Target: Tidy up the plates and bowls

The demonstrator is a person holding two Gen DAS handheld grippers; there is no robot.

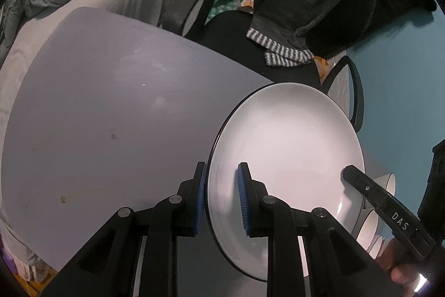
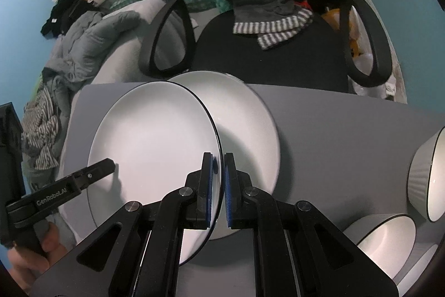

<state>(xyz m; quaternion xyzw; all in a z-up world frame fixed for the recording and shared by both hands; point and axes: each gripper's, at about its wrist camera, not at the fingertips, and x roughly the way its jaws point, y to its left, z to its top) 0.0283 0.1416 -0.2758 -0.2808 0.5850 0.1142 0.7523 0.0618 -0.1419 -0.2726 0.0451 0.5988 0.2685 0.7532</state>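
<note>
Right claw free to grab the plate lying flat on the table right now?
Probably not. The right claw is shut on the rim of the lifted plate, which the left claw also grips. The lower plate lies partly beneath it, so that plate must be set down first.

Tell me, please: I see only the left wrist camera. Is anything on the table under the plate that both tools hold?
Observer: Yes. A second plate lies flat on the table, partly hidden behind the held plate.
Operator: How does the right tool grip?
Observer: The right tool is shut on the held plate at its rim, with one pad on each face.
</note>
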